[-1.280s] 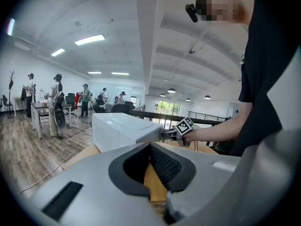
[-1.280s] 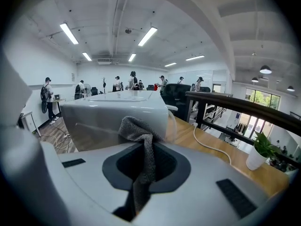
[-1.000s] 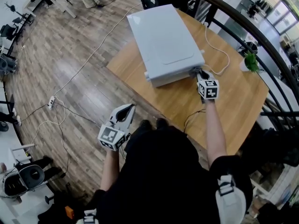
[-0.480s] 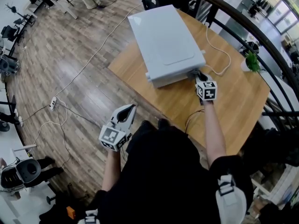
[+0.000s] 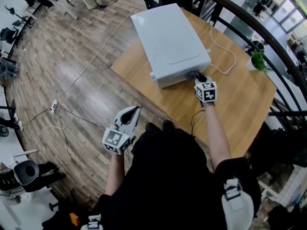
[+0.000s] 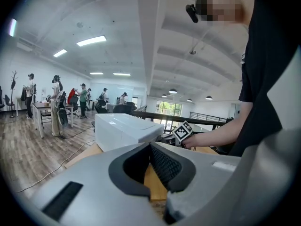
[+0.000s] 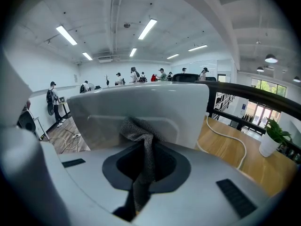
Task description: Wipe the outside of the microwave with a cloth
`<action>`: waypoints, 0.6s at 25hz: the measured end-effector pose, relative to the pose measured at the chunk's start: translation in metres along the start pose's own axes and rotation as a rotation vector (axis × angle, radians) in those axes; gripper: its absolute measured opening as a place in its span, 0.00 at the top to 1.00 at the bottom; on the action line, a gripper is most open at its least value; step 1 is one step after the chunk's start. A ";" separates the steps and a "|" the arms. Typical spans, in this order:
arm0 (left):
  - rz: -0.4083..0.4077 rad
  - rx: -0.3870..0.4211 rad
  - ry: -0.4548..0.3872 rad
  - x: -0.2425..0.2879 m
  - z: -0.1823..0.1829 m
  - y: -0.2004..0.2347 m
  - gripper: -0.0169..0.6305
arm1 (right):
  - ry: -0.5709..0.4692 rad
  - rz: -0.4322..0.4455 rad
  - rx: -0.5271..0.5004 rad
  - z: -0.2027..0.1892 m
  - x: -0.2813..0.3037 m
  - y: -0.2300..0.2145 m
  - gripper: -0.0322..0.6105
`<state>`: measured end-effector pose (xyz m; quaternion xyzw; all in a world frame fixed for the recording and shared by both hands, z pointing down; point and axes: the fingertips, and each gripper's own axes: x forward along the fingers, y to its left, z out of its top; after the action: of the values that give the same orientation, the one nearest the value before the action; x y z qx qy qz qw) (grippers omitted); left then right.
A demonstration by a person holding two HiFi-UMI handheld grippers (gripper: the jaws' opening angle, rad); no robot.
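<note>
A white microwave (image 5: 170, 37) lies on a wooden table (image 5: 225, 104); the left gripper view shows this microwave (image 6: 124, 128) from the side. My right gripper (image 5: 197, 76) is shut on a grey cloth (image 7: 141, 138) and presses it against the microwave's near side wall (image 7: 141, 107). The cloth (image 5: 192, 74) shows as a small dark patch at that wall in the head view. My left gripper (image 5: 130, 113) hangs shut over the floor, off the table's near left edge, with nothing between its jaws (image 6: 153, 166).
A white cable (image 5: 221, 47) runs from the microwave across the table's right half. A small green plant (image 5: 256, 61) stands at the table's right edge beside a dark railing (image 5: 268, 42). Cables and a power strip (image 5: 53, 105) lie on the wood floor at left.
My right gripper has slid a little to the left and farther along the microwave's near side with the cloth. The left gripper has stayed where it was.
</note>
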<state>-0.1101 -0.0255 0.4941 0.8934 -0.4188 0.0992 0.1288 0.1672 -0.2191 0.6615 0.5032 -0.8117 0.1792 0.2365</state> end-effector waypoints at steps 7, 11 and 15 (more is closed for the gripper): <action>-0.005 -0.021 0.018 -0.008 -0.006 0.009 0.97 | 0.003 -0.004 -0.001 -0.003 0.006 0.014 0.93; -0.008 -0.009 0.014 -0.015 0.000 0.020 0.97 | 0.007 -0.011 0.033 -0.009 0.007 0.022 0.93; -0.021 -0.004 0.009 -0.016 0.008 0.034 0.97 | 0.003 -0.042 0.061 -0.008 0.008 0.024 0.93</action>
<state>-0.1455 -0.0372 0.4872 0.8971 -0.4088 0.1010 0.1338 0.1444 -0.2109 0.6714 0.5266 -0.7948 0.1997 0.2261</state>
